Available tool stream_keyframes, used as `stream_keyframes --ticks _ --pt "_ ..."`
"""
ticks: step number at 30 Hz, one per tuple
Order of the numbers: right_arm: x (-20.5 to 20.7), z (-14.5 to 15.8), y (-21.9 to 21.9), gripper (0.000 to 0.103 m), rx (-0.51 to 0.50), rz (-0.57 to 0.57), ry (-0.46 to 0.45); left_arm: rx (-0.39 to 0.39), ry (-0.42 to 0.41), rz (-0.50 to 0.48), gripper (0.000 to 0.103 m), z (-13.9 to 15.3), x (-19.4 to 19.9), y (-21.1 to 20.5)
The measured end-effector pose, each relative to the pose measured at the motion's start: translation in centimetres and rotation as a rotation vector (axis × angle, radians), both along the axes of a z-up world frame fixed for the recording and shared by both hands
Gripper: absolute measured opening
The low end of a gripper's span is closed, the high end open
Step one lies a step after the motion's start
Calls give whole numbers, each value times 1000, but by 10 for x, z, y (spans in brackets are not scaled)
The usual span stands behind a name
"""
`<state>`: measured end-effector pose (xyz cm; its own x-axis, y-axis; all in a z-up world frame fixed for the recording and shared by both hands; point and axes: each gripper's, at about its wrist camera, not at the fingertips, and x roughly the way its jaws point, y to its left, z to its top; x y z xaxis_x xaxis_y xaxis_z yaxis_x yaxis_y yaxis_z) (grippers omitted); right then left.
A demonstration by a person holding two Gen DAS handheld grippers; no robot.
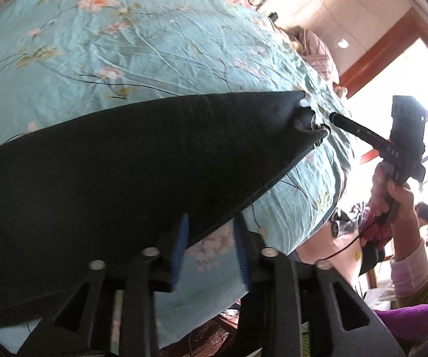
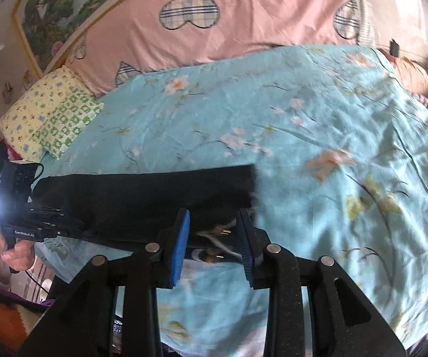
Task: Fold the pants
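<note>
Left wrist view: my left gripper (image 1: pixel 211 247) stood half-open, pants (image 1: pixel 109 178) edge loose between its pads. Pants lay flat across frame centre on the blue bedspread (image 1: pixel 154 44), likely released to settle the fold. Right gripper (image 2: pixel 215 241) narrowly parted at the pants' lower-right end, gripping nothing.

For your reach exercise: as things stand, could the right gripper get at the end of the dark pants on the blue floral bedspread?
Probably yes. The right gripper is open at the near edge of the dark pants, with nothing between them, and the bedspread around that end lies clear.
</note>
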<state>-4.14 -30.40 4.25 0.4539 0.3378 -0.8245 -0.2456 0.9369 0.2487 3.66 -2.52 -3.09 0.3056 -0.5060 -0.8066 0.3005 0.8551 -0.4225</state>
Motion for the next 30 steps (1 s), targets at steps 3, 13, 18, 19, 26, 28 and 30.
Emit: stream_keyframes --ticks 3,13,18,19,26,28,30 --pt "1 -1 20 34 39 34 0 -24 5 57 44 2 -7 17" --pt "7 -22 111 34 124 205 37 -52 13 271 44 5 -38 95" --pt "7 -32 152 34 146 289 58 -66 16 394 44 6 -58 136" --pt "7 -34 161 34 156 309 65 -68 17 414 44 5 -61 143" --pt "2 -47 217 34 210 414 100 -82 18 594 44 5 -88 196" --pt "-2 -52 234 34 209 449 108 -87 19 649 44 5 -97 214" --pt "-5 -55 250 34 192 482 110 -84 21 705 45 5 -104 232"
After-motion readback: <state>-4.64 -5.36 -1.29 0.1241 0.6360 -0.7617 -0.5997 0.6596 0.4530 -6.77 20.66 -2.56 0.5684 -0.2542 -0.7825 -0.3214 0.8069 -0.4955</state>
